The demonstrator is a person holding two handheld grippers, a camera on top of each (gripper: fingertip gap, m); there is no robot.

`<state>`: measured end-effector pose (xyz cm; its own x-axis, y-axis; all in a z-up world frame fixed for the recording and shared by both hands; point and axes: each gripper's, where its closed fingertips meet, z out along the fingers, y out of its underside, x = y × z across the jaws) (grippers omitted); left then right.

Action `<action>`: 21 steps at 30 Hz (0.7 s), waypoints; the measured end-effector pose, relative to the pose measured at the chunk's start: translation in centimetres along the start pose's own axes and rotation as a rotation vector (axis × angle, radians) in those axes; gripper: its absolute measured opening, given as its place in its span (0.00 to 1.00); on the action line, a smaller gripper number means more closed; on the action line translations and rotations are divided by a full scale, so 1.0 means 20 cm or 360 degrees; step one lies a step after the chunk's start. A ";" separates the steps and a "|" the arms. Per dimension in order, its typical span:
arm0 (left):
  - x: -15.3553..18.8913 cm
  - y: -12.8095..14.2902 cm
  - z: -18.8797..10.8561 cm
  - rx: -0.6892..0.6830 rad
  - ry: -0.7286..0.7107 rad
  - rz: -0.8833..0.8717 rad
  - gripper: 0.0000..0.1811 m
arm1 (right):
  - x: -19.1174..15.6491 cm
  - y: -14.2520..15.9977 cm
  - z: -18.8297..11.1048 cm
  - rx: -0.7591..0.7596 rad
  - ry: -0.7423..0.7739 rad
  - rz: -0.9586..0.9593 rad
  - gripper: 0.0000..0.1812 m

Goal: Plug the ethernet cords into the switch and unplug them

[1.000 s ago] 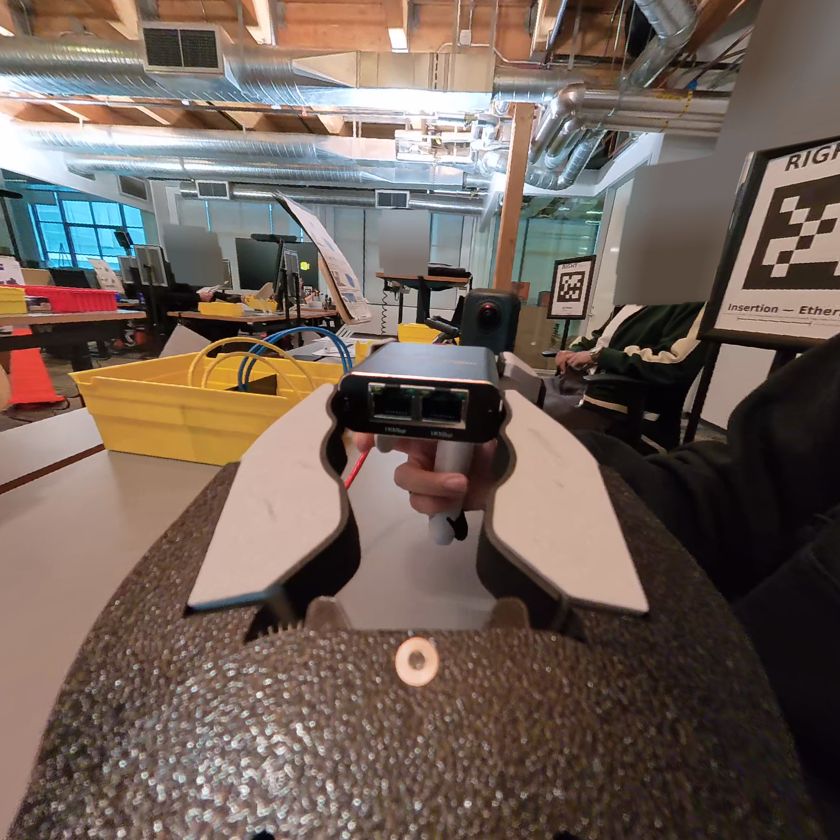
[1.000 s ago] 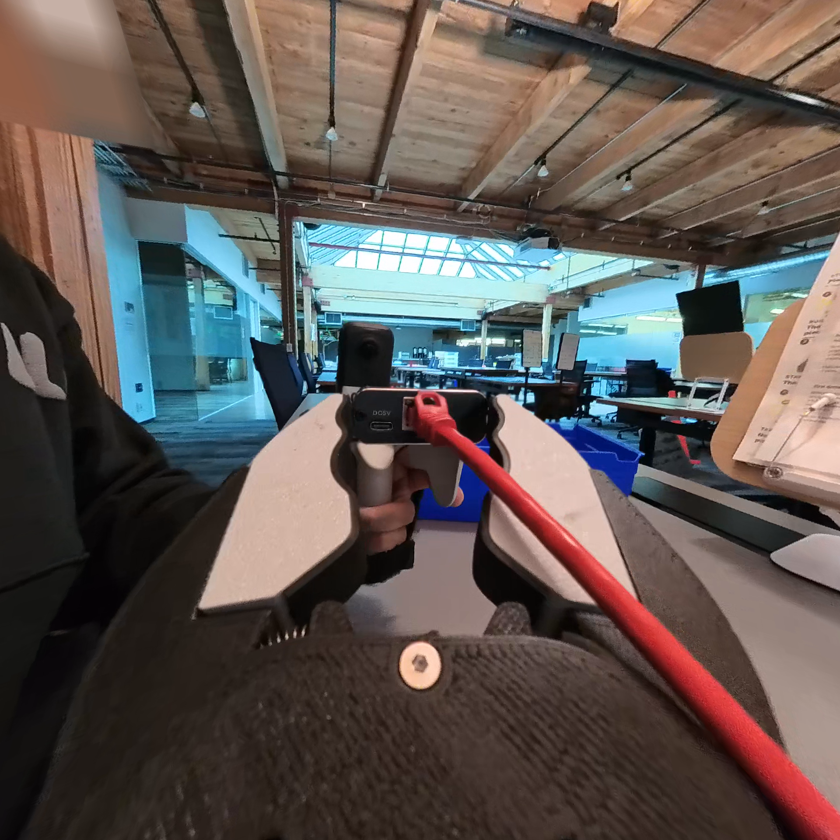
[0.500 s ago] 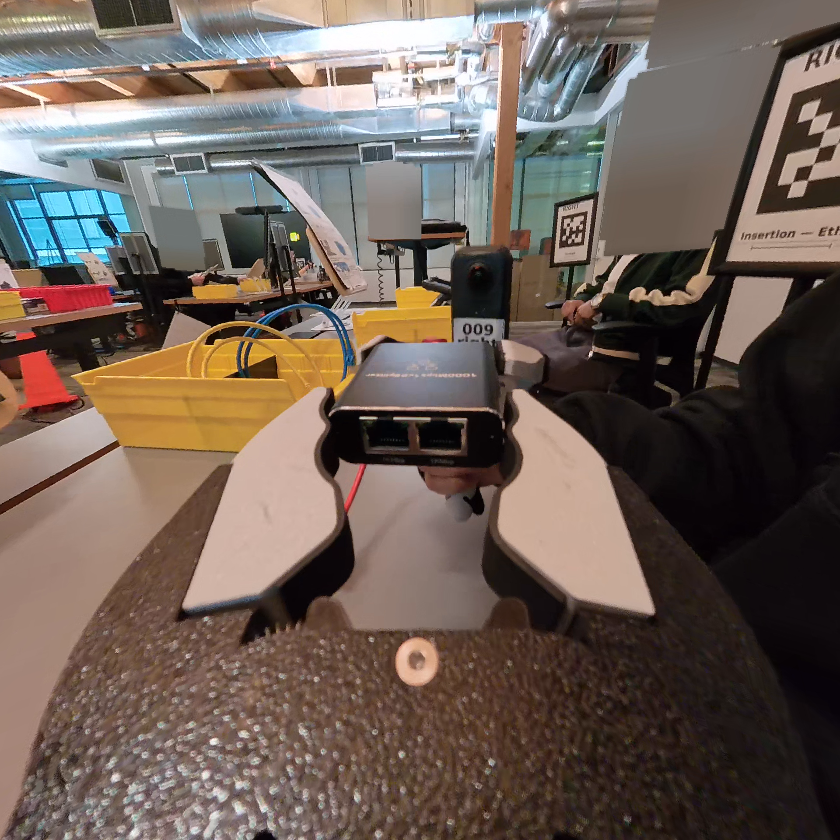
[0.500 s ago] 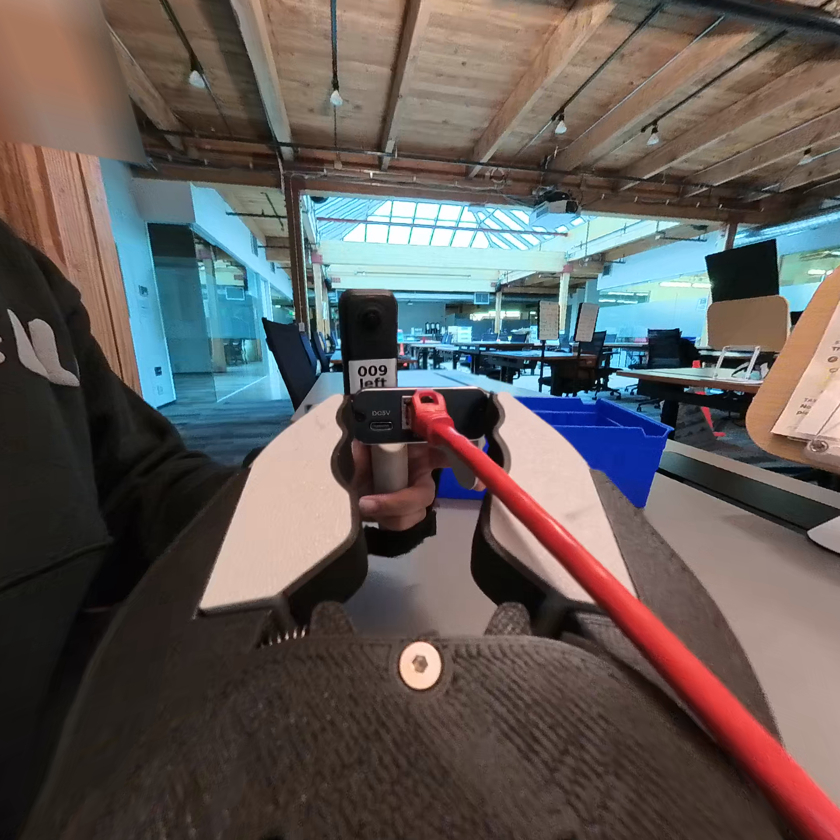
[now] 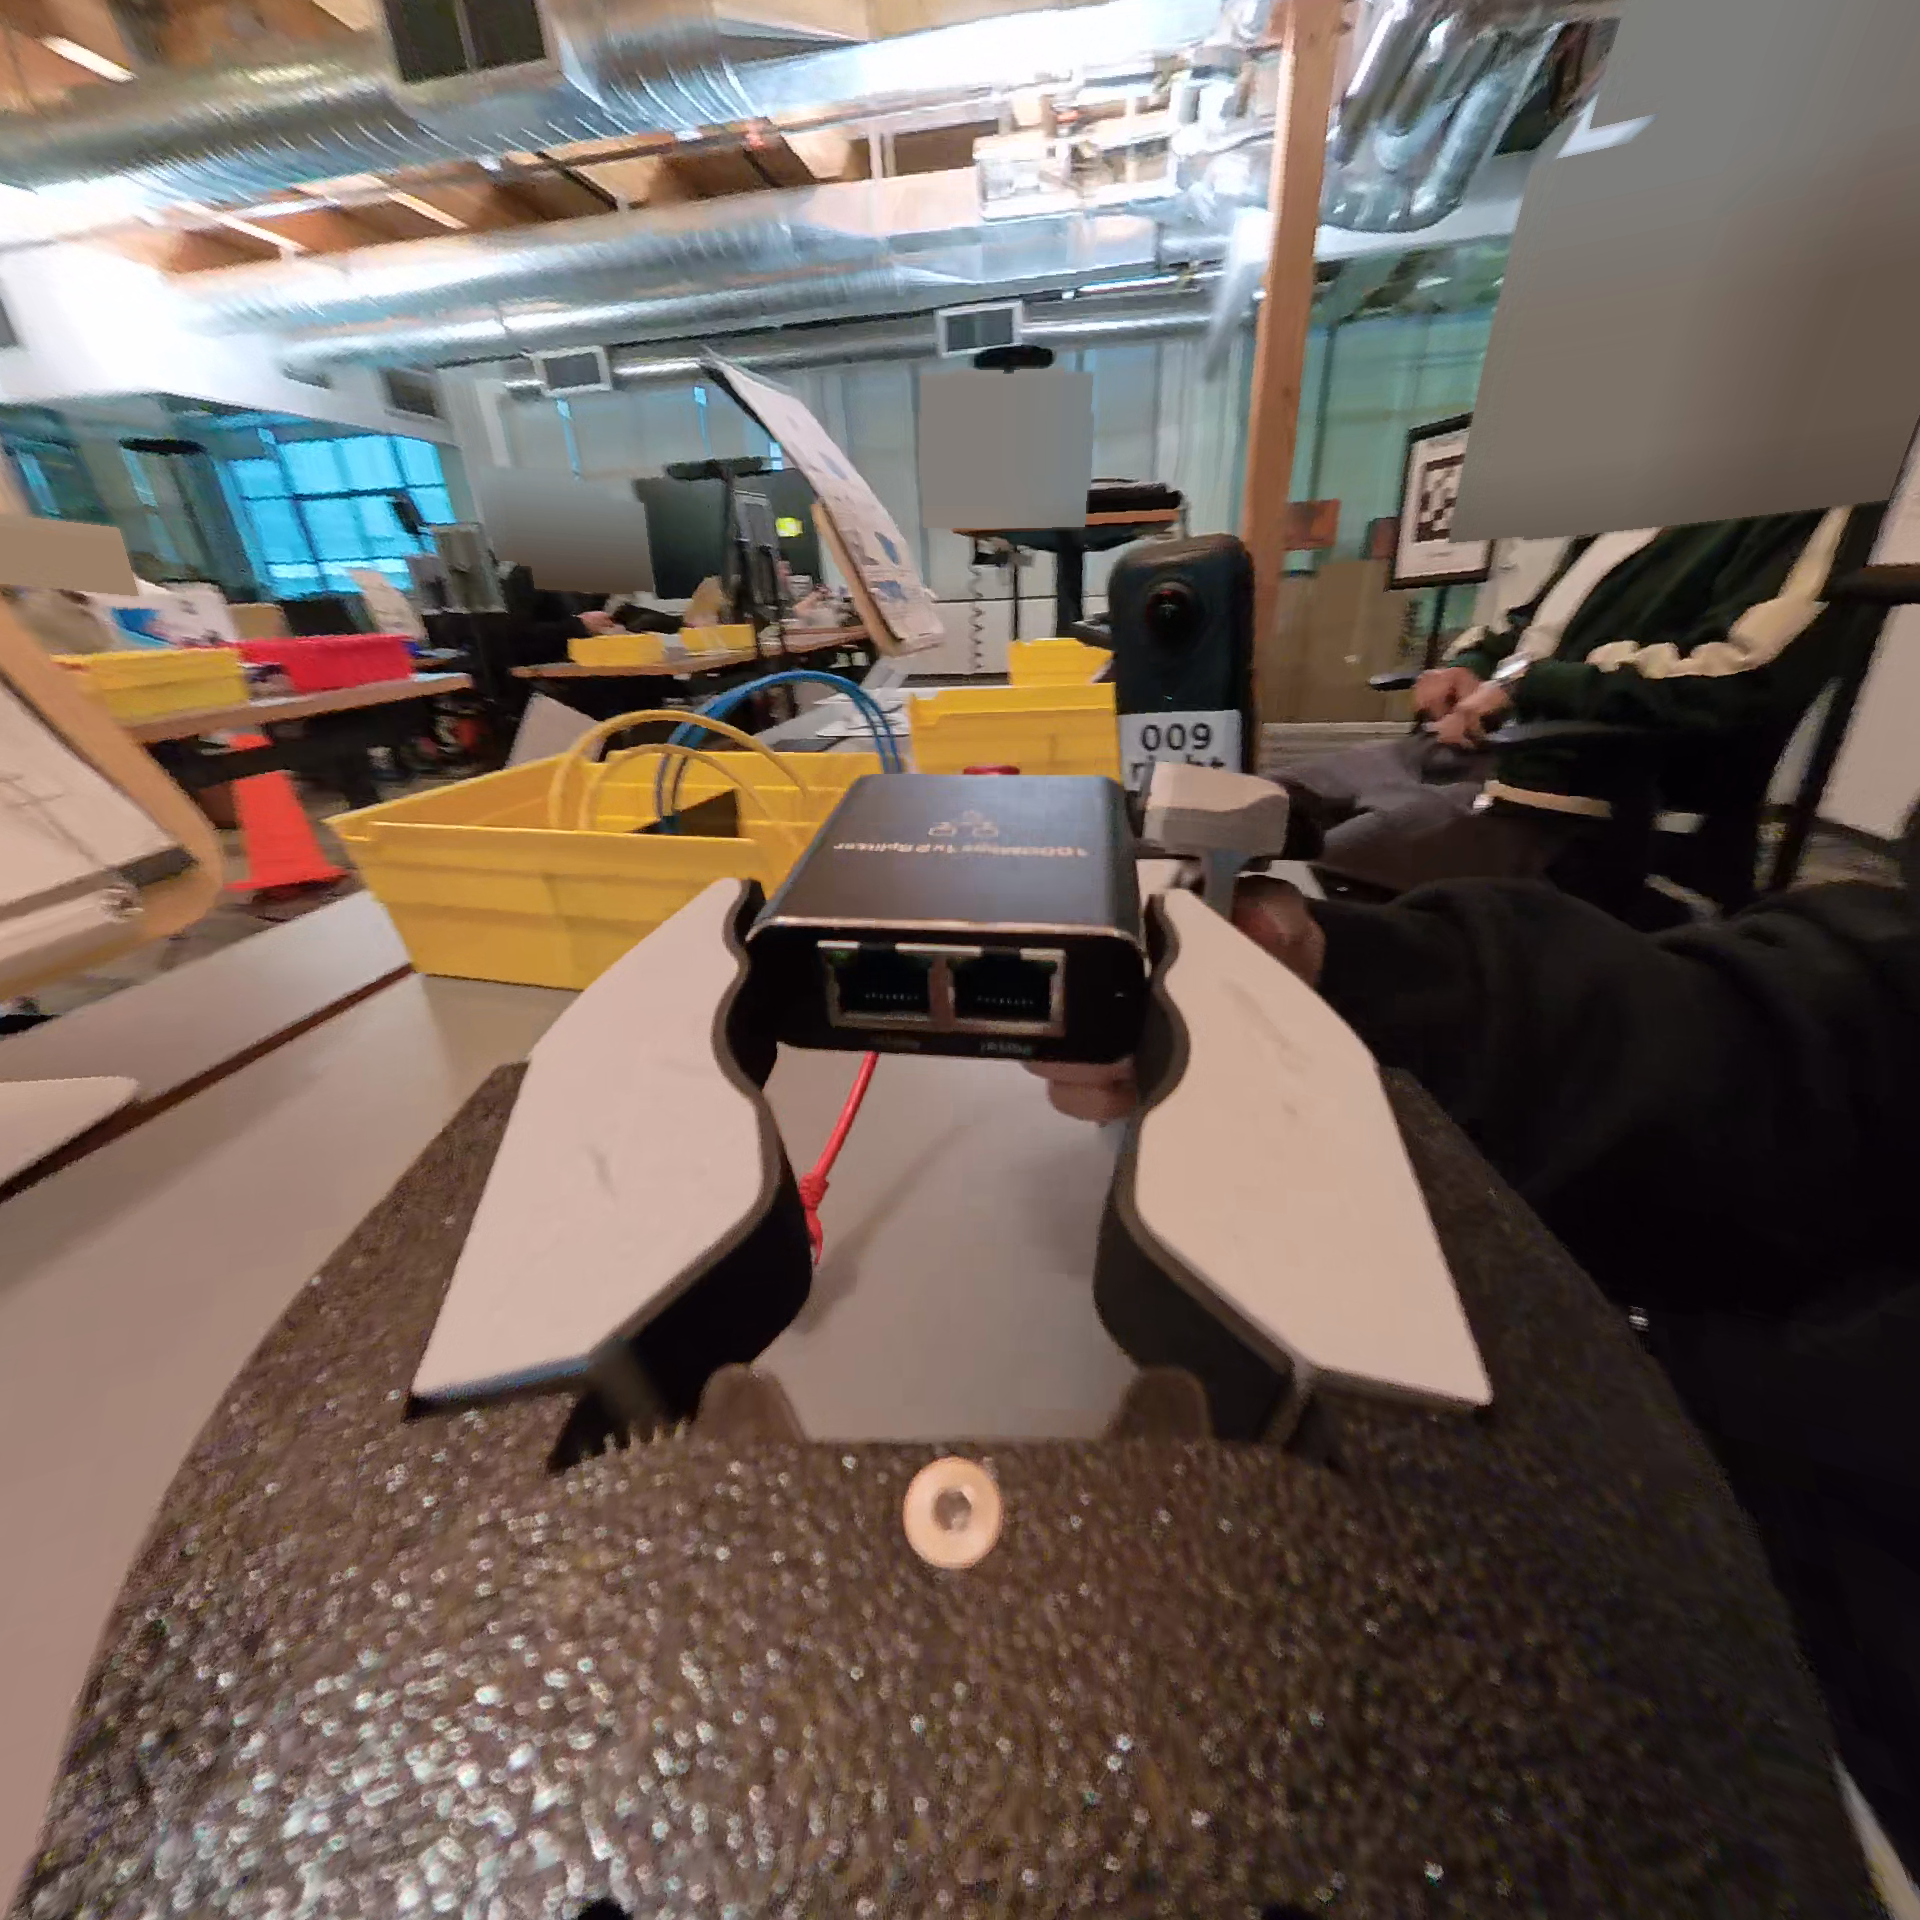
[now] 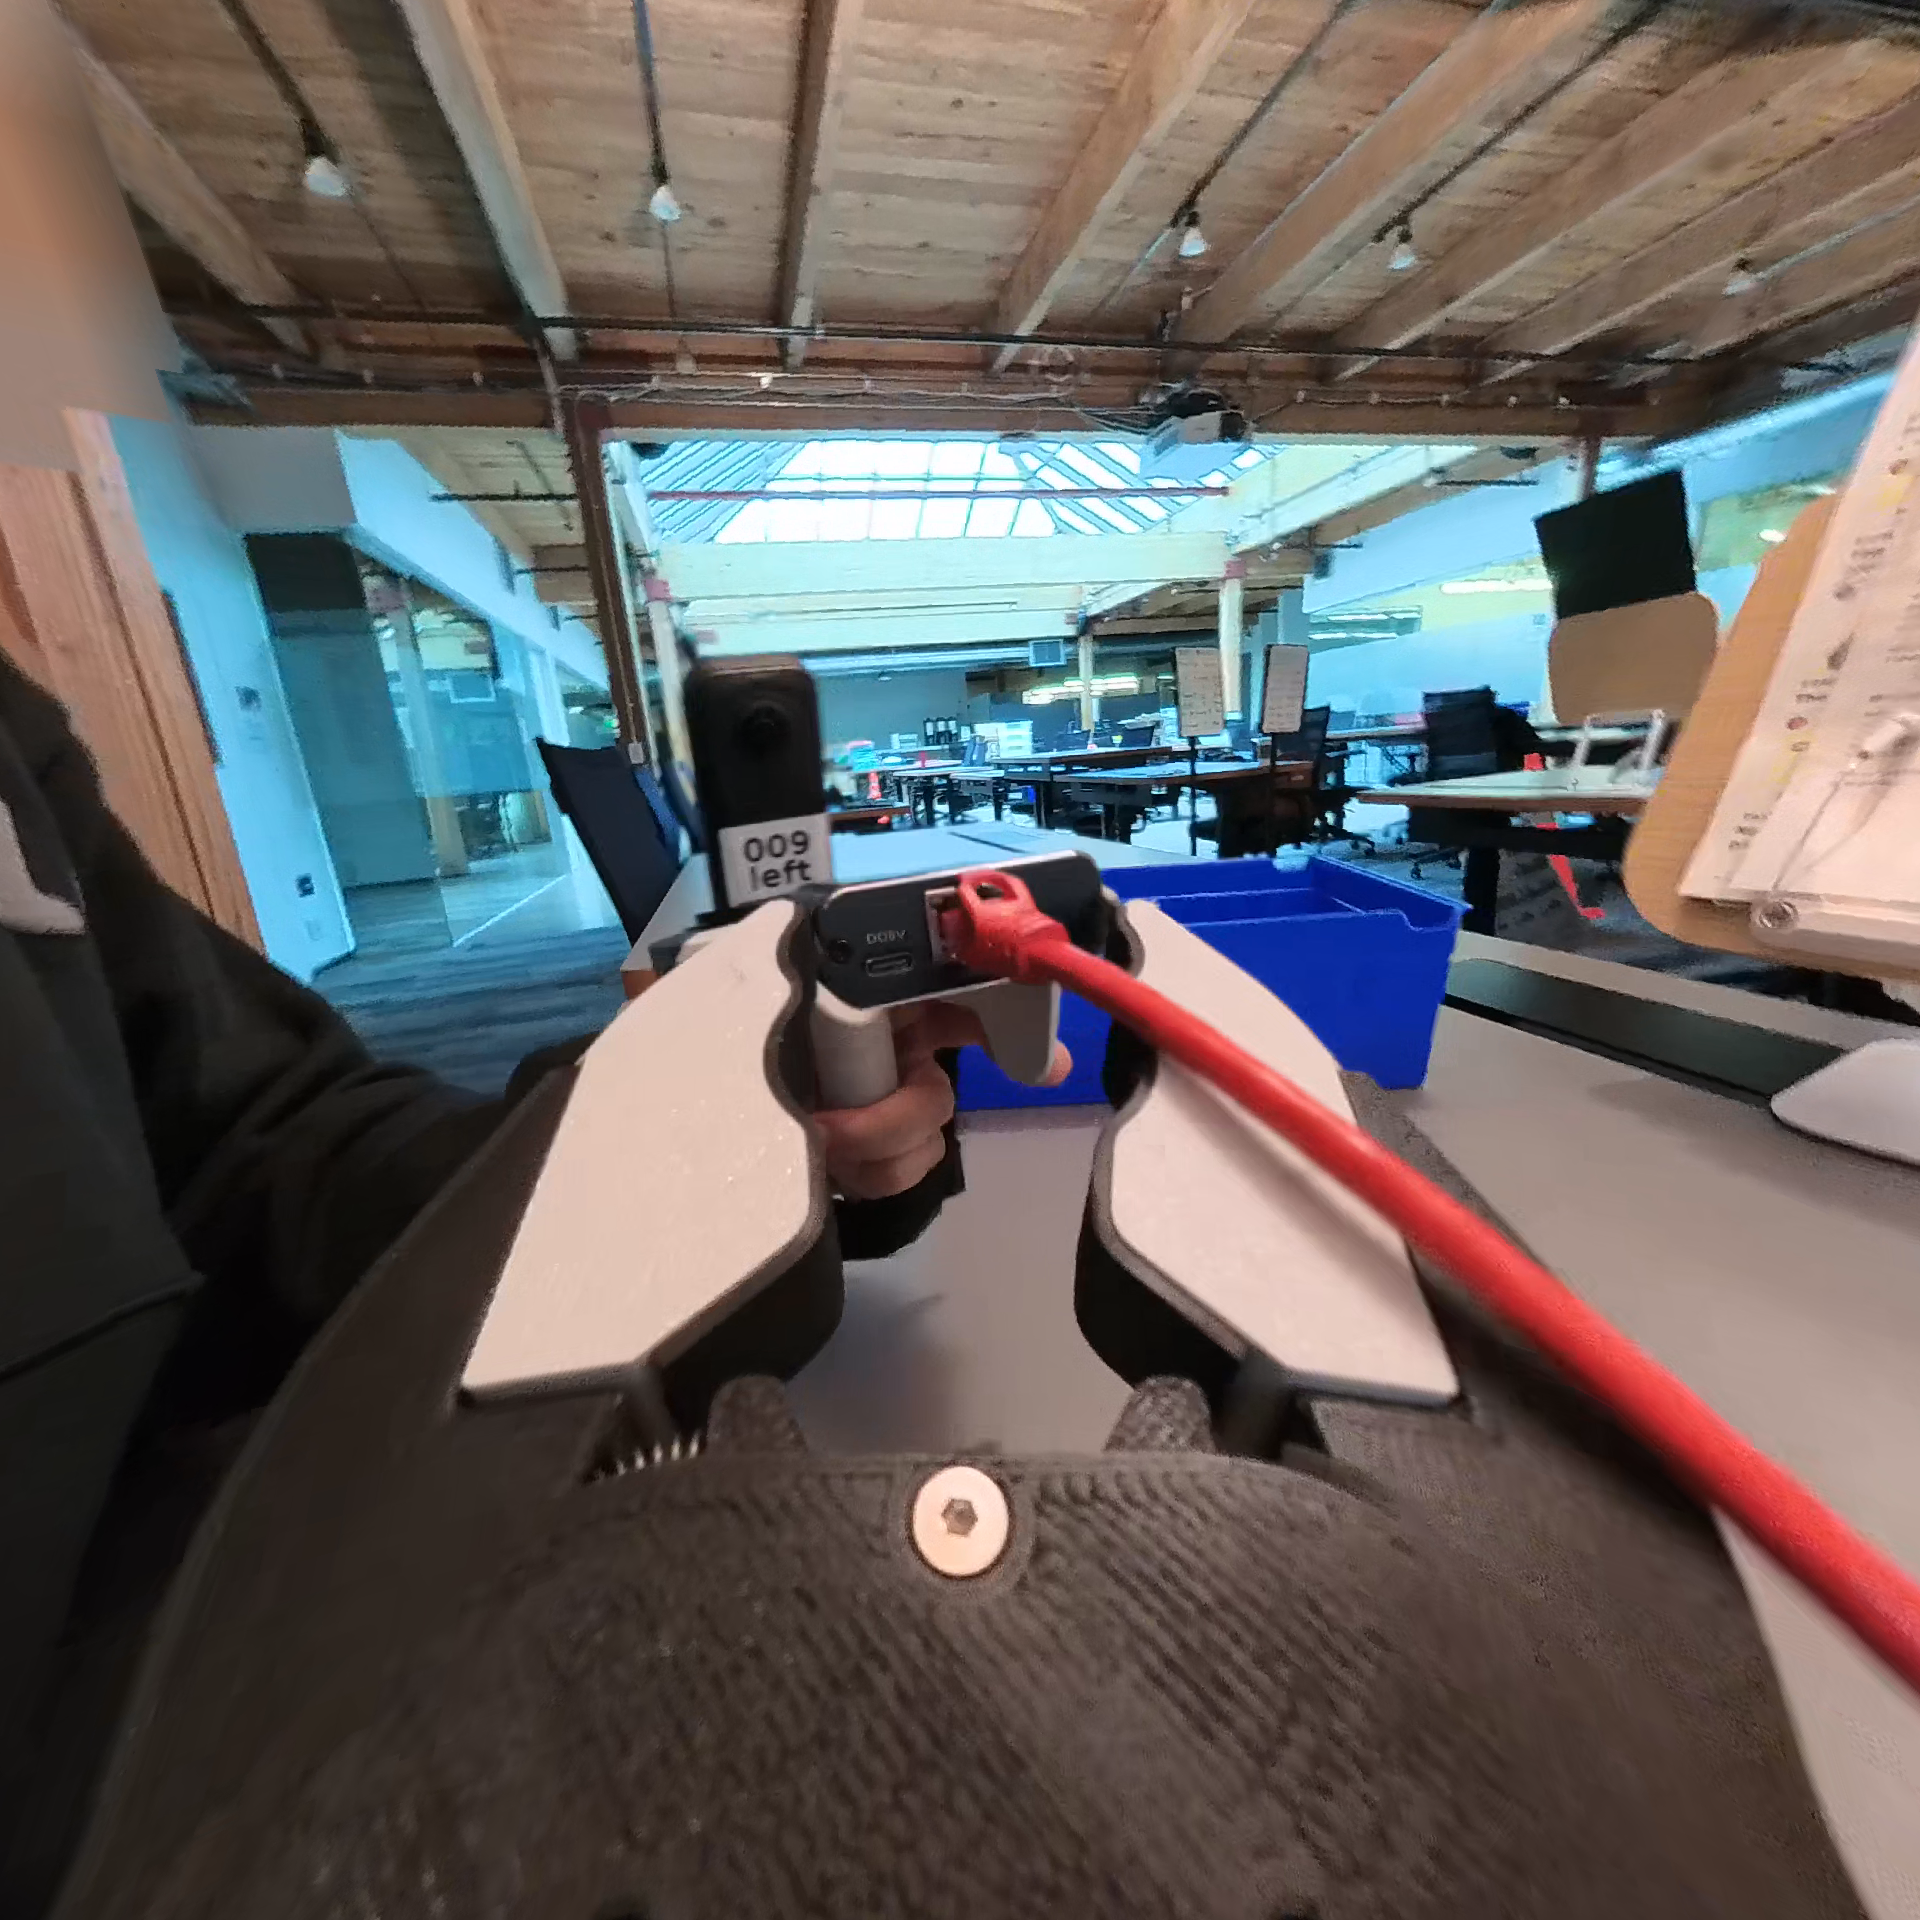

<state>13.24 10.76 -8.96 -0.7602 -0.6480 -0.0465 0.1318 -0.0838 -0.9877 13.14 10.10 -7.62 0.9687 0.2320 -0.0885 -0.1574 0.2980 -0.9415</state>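
Black and box-shaped, the switch (image 5: pixel 951 914) is sitting clamped between both grippers, lifted clear of the grey worktop (image 5: pixel 208 1195). Its top is lying level, and its long axis is running from one tool to the other. The left gripper (image 5: pixel 940 997) is pinching the end with two empty ports facing its camera. The right gripper (image 6: pixel 961 940) is pinching the opposite end, where a red ethernet cord (image 6: pixel 1299 1122) is plugged in beside a smaller socket and is trailing back over the right finger (image 6: pixel 1247 1226). A yellow bin (image 5: pixel 561 873) holding yellow and blue cords is standing toward the worktop's far edge.
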 end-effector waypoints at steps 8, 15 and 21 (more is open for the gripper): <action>-0.11 -0.04 -0.10 -0.0033 -0.0205 0.0251 0.37 | 0.08 0.10 0.05 0.0063 0.0195 0.0592 0.36; 0.01 -0.02 -0.06 -0.0004 0.0081 0.0065 0.37 | 0.02 0.09 0.10 0.0044 0.0047 0.0278 0.39; 0.07 0.05 -0.04 -0.0104 0.0211 0.0095 0.37 | -0.07 0.09 0.04 -0.0158 -0.0116 -0.0074 0.32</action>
<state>11.83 10.38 -10.04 -0.8301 -0.5444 -0.1205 0.1411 0.0041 -0.9900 11.45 11.04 -9.01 0.9574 0.2878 -0.0232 -0.0891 0.2178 -0.9719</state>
